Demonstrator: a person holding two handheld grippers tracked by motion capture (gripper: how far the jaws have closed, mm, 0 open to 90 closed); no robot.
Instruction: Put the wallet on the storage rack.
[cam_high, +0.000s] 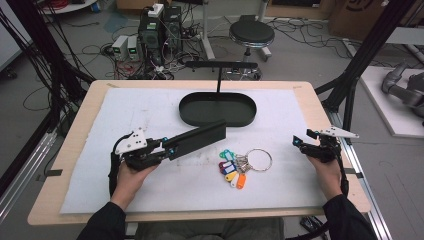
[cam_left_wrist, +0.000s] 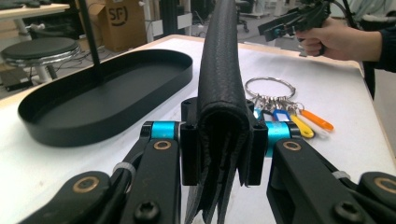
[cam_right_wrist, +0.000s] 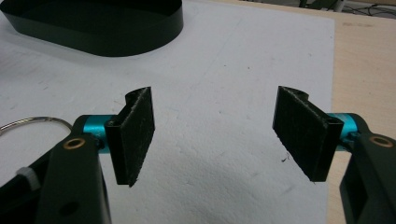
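wallet: black grained-leather folded wallet (cam_left_wrist: 219, 93), clamped upright between left gripper (cam_left_wrist: 218, 144) jaws
right gripper (cam_right_wrist: 215, 135): jaws wide apart, nothing between
nearby: oval black tray (cam_left_wrist: 60, 116), bunch of keys with coloured tags (cam_left_wrist: 285, 112)

My high view looks down on the black tray (cam_high: 217, 109); both gripper views face it from close range.

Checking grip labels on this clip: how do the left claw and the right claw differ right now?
The left claw is shut on a black leather wallet, held off the mat; the right claw stands wide open with nothing between its pads. In the high view the left claw points toward the black tray, while the right claw hovers at the mat's right edge. Both have black jaws with blue fittings.
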